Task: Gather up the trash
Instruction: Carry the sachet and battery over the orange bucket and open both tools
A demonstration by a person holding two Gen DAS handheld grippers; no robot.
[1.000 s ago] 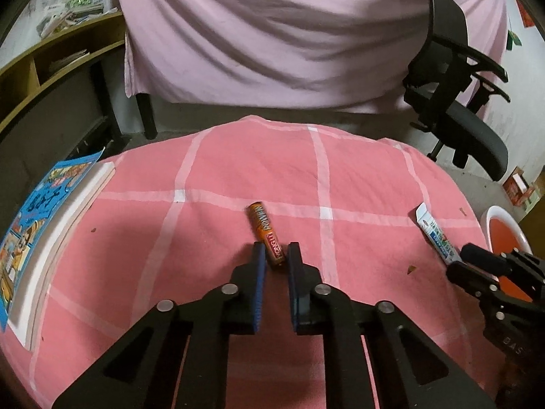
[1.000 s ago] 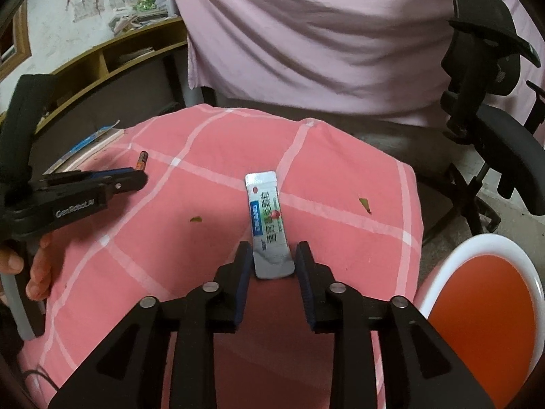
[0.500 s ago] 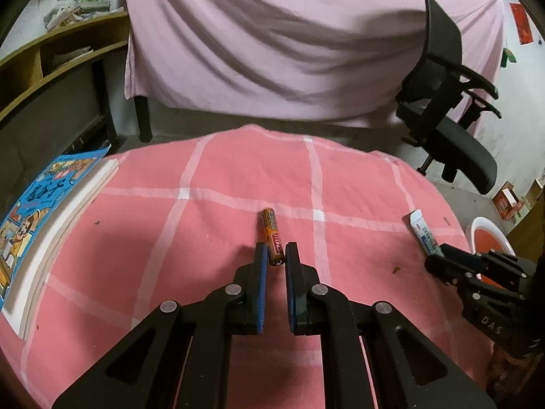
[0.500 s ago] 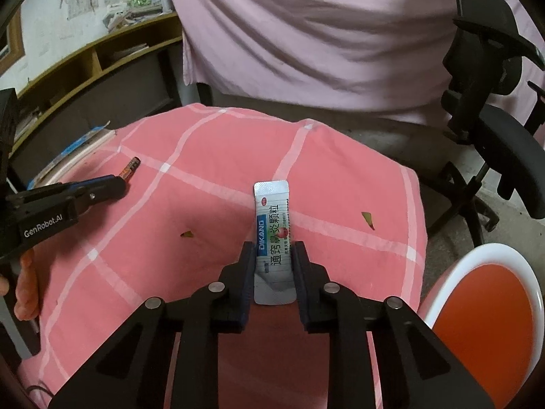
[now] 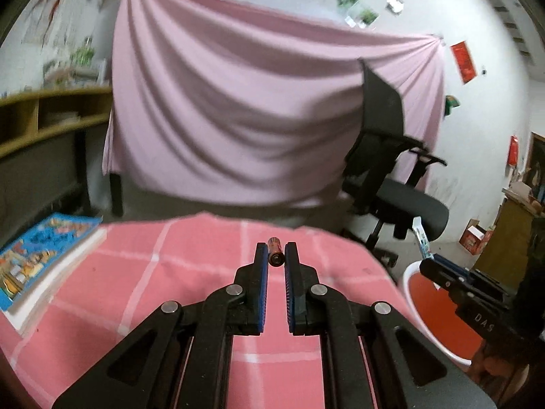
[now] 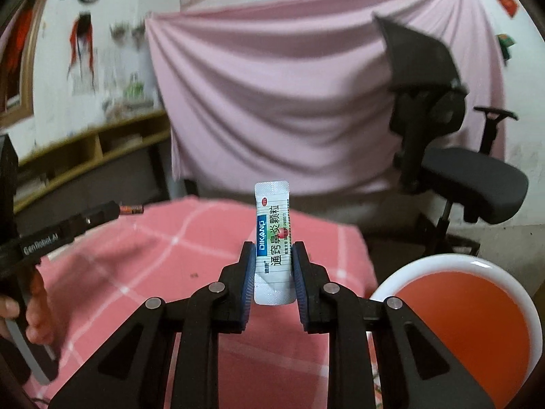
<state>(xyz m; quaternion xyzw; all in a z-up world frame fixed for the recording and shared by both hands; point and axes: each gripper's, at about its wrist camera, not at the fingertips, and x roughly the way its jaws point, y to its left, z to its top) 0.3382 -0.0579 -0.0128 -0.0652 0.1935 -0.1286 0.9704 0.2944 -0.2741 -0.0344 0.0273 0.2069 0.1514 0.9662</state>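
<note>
The right gripper is clamped on a white medicine sachet at frame centre; its jaws closed in on the packet within the past second. The left gripper is nearly fully closed, pinching a small battery at its fingertips. Both items hang clear of the pink checked tablecloth. The white bin with an orange liner sits lower right. Carry each item over the bin's mouth before releasing; keep both grips firm, since the battery is held only at the tips.
</note>
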